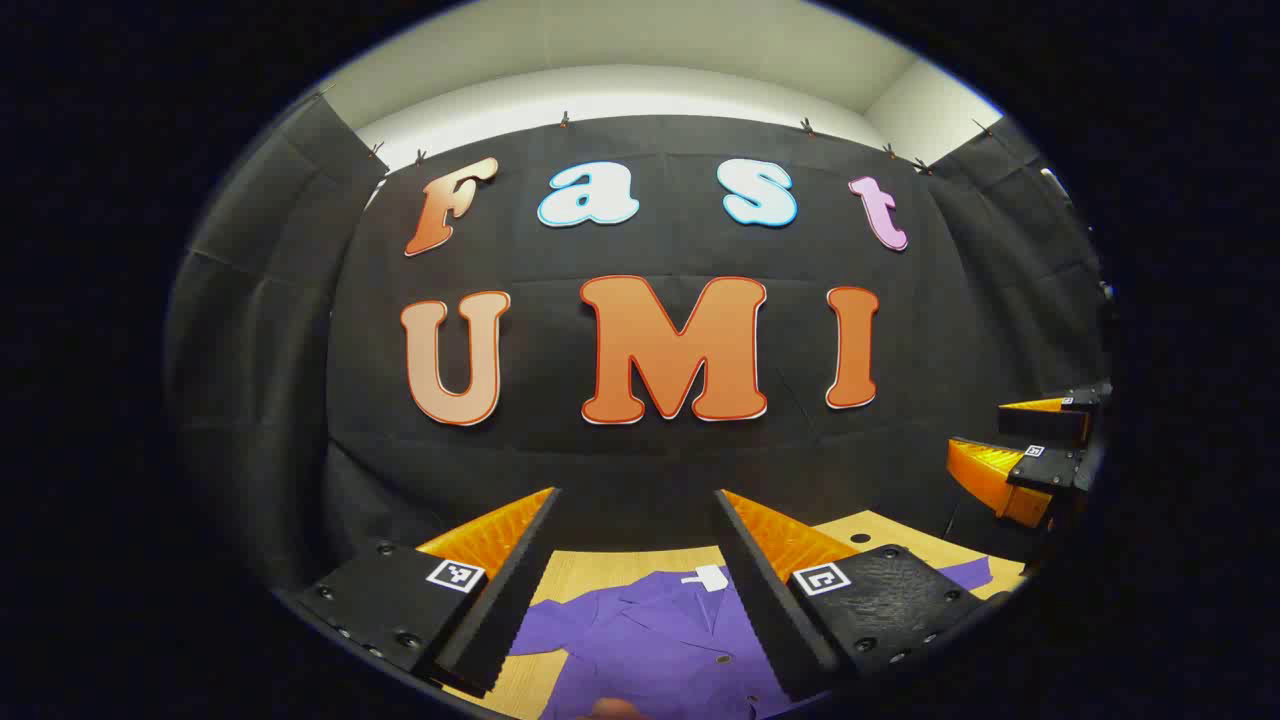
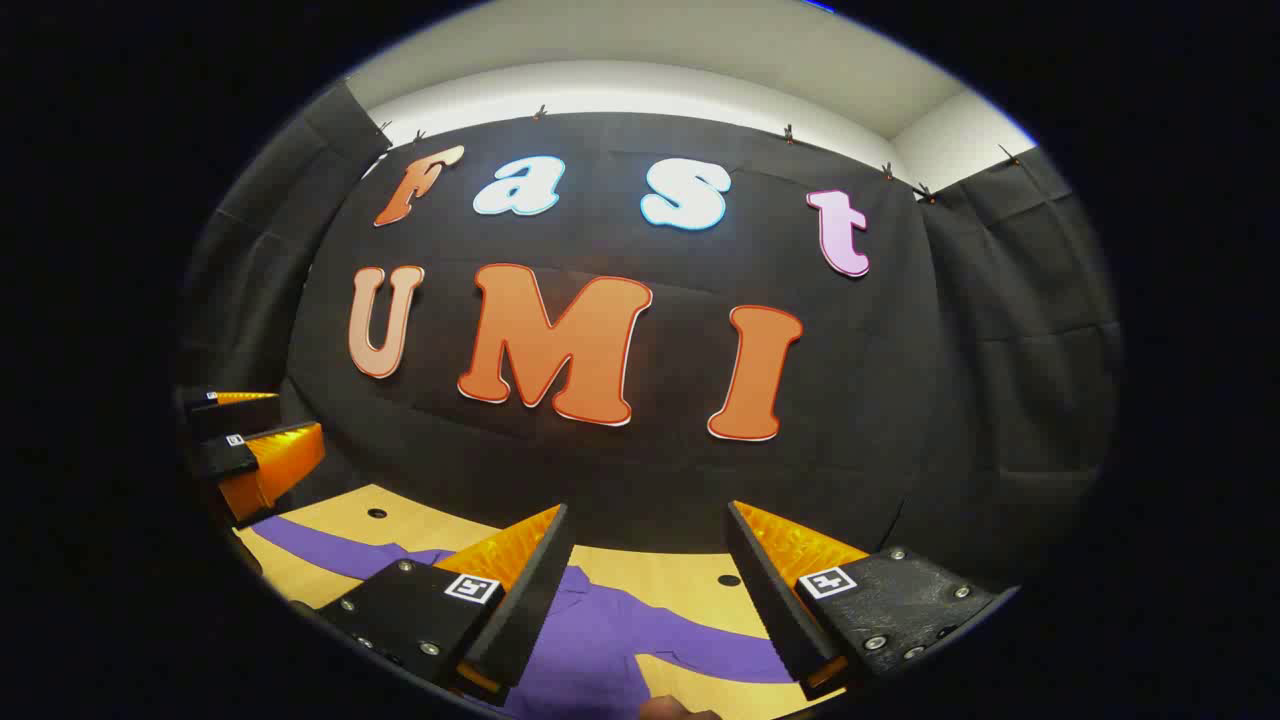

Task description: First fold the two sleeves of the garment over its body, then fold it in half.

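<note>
While you hold both tools up above the wooden table (image 1: 620,570), the purple garment (image 1: 650,640) lies flat on it beneath them, collar toward the black cloth wall (image 1: 650,470); in the left gripper view you can see its white neck label (image 1: 708,577) and a small button on the front. Your left gripper (image 1: 637,590) has its fingers spread wide with nothing between them, and the garment's collar and chest show through the gap. Off to that view's right edge, your right gripper (image 1: 1030,455) hangs in the air, near the wall, and a purple sleeve tip (image 1: 965,573) reaches out on the table below it. In the right gripper view, your right gripper (image 2: 648,600) is likewise spread apart and empty, above the garment's shoulder, where one sleeve (image 2: 690,640) runs out to the right across the wood. The other sleeve (image 2: 320,545) stretches away to the left, toward your left gripper (image 2: 255,450) at that view's left edge. Both sleeves lie out straight, not yet folded over the body. Small dark holes (image 2: 729,580) dot the tabletop beside the cloth. There is no container on the table, and nothing stands between either tool and the garment.
</note>
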`<act>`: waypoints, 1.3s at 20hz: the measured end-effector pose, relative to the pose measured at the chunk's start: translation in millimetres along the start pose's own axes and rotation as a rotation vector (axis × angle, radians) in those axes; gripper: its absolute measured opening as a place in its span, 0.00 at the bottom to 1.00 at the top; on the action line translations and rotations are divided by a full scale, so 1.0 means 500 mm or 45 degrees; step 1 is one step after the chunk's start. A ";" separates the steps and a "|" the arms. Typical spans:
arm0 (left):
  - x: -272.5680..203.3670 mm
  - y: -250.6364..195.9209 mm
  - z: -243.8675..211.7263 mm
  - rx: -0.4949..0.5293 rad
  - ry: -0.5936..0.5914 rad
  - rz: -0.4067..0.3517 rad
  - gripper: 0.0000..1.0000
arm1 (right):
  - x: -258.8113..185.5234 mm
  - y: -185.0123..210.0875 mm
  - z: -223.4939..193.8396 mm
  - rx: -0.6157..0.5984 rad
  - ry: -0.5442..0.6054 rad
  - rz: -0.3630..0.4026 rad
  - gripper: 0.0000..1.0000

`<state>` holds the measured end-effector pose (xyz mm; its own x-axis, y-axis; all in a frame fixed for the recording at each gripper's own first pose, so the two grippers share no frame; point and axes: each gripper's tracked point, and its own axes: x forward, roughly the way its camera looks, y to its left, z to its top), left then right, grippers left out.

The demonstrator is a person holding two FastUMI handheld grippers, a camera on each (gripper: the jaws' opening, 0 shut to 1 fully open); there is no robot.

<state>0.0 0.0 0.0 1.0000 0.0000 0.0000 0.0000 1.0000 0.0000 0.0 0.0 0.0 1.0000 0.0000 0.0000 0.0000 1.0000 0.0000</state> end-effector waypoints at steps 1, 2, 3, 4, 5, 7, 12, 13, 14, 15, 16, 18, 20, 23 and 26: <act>0.003 -0.008 -0.001 0.002 -0.003 -0.008 0.96 | 0.003 0.006 -0.003 0.004 0.000 0.010 0.93; 0.004 -0.018 0.003 0.001 -0.006 -0.014 0.96 | 0.005 0.005 -0.003 0.002 -0.002 0.007 0.93; 0.007 -0.027 0.002 -0.001 -0.009 -0.023 0.96 | 0.007 0.010 -0.009 0.005 0.003 0.015 0.93; 0.009 -0.037 0.002 -0.001 -0.002 -0.036 0.94 | 0.007 0.015 -0.019 0.008 0.019 0.027 0.93; 0.012 -0.046 -0.004 0.001 0.004 -0.045 0.96 | 0.009 0.017 -0.024 0.007 0.029 0.035 0.93; 0.013 -0.061 -0.008 0.019 0.011 -0.054 0.96 | 0.012 0.009 -0.030 -0.004 0.028 0.029 0.93; 0.009 -0.092 -0.011 0.054 0.023 -0.084 0.96 | 0.018 0.023 -0.041 0.031 0.052 0.096 0.93; 0.009 -0.092 -0.010 0.054 0.024 -0.084 0.96 | 0.019 0.018 -0.041 0.030 0.053 0.090 0.93; 0.008 -0.091 -0.004 0.057 0.021 -0.083 0.96 | 0.019 0.015 -0.041 0.025 0.050 0.088 0.93; 0.008 -0.091 -0.003 0.061 0.017 -0.080 0.96 | 0.019 0.007 -0.040 0.016 0.046 0.073 0.93; 0.009 -0.091 0.000 0.065 0.011 -0.073 0.95 | 0.021 0.001 -0.040 0.011 0.044 0.063 0.93; 0.009 -0.088 0.000 0.062 0.007 -0.063 0.96 | 0.025 -0.014 -0.049 0.011 0.060 0.036 0.93; 0.010 -0.092 0.007 0.063 0.001 -0.058 0.96 | 0.030 -0.042 -0.061 0.021 0.078 -0.003 0.93; 0.006 -0.105 0.021 0.071 -0.022 -0.064 0.96 | 0.037 -0.114 -0.097 0.004 0.117 -0.101 0.93; 0.000 -0.118 0.029 0.084 -0.036 -0.070 0.95 | 0.039 -0.236 -0.172 -0.006 0.212 -0.271 0.93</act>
<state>-0.1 -59.2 14.7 0.9981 -0.0560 0.0267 0.0541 0.9963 0.0667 19.6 -118.1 -85.8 0.9637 -0.2110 -0.1636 0.2102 0.9774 -0.0223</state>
